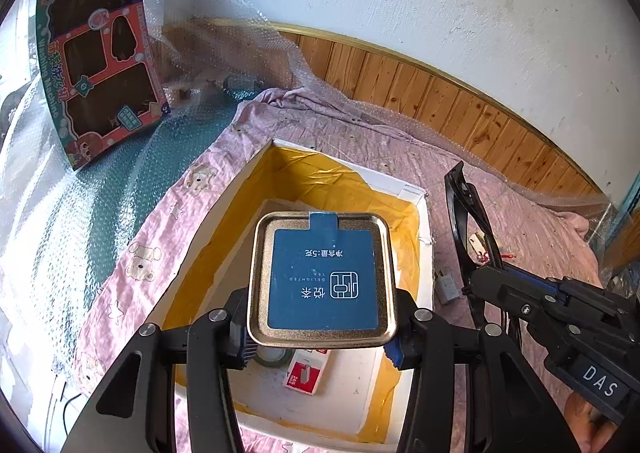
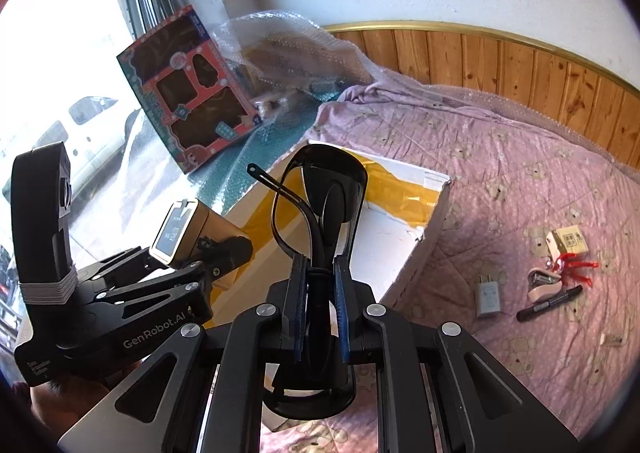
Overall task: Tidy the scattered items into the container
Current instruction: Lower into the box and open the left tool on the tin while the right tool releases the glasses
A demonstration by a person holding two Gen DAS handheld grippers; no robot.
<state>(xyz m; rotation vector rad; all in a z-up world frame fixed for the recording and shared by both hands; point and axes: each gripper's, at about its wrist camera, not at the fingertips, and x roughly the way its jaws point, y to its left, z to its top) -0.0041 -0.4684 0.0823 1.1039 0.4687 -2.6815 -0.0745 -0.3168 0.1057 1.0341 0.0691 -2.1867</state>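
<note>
Hovering over the open white cardboard box [image 1: 424, 237]: left gripper [image 1: 320, 329] clamping a gold tea tin [image 1: 322, 279], right gripper [image 2: 320, 309] pinching folded black sunglasses [image 2: 324, 205]; showing only in the right view, charger plug [image 2: 489, 298], marker [image 2: 549, 303] lying scattered on the pink quilt [image 2: 520, 181].

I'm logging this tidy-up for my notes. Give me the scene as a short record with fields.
left tool: shut on gold tea tin, held over the box
right tool: shut on black sunglasses
container: white box with yellow tape lining, open
in box: red-and-white packet, tape roll
on pink quilt: white charger, black marker, small card box
</note>
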